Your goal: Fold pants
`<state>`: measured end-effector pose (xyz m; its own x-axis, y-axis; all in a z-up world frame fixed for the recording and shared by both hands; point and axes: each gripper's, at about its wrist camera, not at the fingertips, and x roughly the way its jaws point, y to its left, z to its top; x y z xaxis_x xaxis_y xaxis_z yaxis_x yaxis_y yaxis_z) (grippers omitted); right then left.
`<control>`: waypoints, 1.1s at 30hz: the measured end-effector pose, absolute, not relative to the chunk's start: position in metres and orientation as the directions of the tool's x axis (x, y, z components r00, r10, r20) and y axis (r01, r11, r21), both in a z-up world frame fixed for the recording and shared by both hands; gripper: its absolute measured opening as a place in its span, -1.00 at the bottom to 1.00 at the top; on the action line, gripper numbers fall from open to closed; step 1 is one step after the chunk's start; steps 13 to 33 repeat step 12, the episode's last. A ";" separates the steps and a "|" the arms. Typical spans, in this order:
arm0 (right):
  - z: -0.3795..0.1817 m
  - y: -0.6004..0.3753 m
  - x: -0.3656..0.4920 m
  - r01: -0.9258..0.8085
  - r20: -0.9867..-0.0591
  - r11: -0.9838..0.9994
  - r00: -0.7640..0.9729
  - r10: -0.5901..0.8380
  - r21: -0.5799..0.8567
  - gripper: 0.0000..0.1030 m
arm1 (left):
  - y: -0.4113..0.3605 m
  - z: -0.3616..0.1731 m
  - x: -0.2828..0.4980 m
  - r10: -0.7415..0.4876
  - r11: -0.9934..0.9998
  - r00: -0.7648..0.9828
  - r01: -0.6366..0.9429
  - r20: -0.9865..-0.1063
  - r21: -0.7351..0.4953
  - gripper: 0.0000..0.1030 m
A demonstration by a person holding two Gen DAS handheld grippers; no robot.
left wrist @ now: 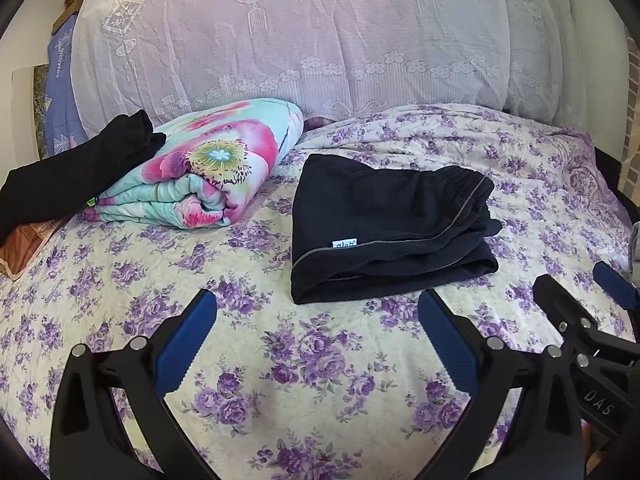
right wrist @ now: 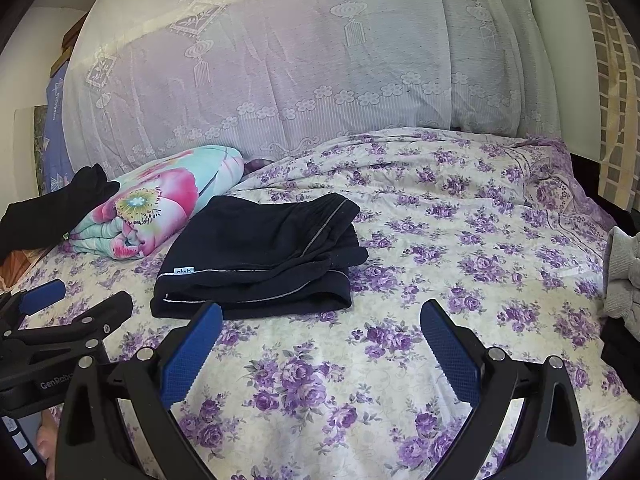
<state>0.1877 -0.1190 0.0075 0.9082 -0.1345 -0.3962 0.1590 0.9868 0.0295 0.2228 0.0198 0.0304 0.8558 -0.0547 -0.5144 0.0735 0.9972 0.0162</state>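
Folded pants [left wrist: 384,224] on a bed [left wrist: 320,360], seen from both wrist cameras. The pants are dark navy, almost black, and lie as a compact, roughly rectangular stack of several layers on the purple-flowered bedsheet [right wrist: 440,264], near the middle of the bed. The gathered elastic waistband [left wrist: 460,178] sits at the far right corner of the stack; a thin grey piping line runs from it along the top layer toward the near left corner, where a small white label [left wrist: 345,243] shows. The layered folded edges face the cameras, with a second pale piping line visible along the lower layer in the right wrist view [right wrist: 256,258]. The left gripper [left wrist: 318,334] hovers above the sheet just in front of the pants, its blue-padded jaws spread wide apart and holding nothing; the right gripper [right wrist: 320,344] hovers likewise, to the right and in front of the stack, jaws spread and empty. Neither touches the pants. A rolled floral quilt [left wrist: 208,164] in pink and turquoise lies to the left of the pants, close but apart, with another black garment [left wrist: 76,172] draped against its far left side. White lace-covered pillows [left wrist: 300,32] stand behind. A grey cloth [right wrist: 622,276] lies at the bed's right edge.
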 end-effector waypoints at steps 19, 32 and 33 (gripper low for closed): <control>0.008 -0.120 0.189 0.155 -0.396 0.987 0.909 -0.131 0.029 0.93 | 0.021 0.032 0.223 -0.052 0.998 0.855 0.066 -0.517 0.010 0.91; 0.008 -0.120 0.189 0.155 -0.396 0.987 0.909 -0.131 0.029 0.93 | 0.021 0.032 0.223 -0.052 0.998 0.855 0.066 -0.517 0.010 0.91; 0.008 -0.120 0.189 0.155 -0.396 0.987 0.909 -0.131 0.029 0.93 | 0.021 0.032 0.223 -0.052 0.998 0.855 0.066 -0.517 0.010 0.91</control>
